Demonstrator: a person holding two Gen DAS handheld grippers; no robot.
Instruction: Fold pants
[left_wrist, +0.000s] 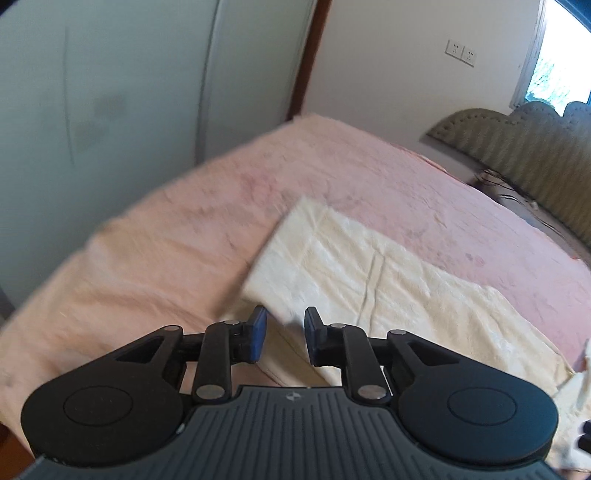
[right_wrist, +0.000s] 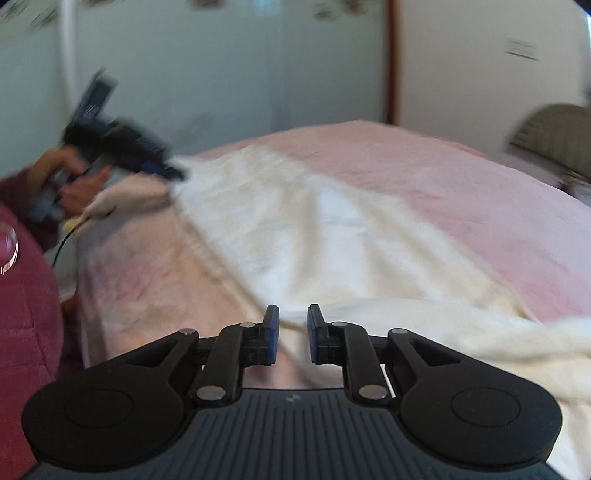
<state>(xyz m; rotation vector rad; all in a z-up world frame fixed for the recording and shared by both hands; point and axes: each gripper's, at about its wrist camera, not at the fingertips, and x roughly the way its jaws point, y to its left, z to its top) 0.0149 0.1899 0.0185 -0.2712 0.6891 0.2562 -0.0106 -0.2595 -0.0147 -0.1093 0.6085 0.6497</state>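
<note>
Cream-white pants (left_wrist: 369, 266) lie spread flat on a pink bed (left_wrist: 184, 221). My left gripper (left_wrist: 284, 334) is open and empty, just above the near corner of the pants. In the right wrist view the pants (right_wrist: 314, 229) stretch from far left to near right. My right gripper (right_wrist: 292, 332) is open and empty over their near edge. The left gripper (right_wrist: 173, 171) also shows there at the far left, blurred, at the pants' far end; whether it touches the cloth cannot be told.
A pale wardrobe (left_wrist: 110, 92) stands beyond the bed's far edge. A padded green headboard (left_wrist: 517, 147) and a window (left_wrist: 561, 66) are at the right. My red-sleeved arm (right_wrist: 26, 314) is at the left of the right wrist view.
</note>
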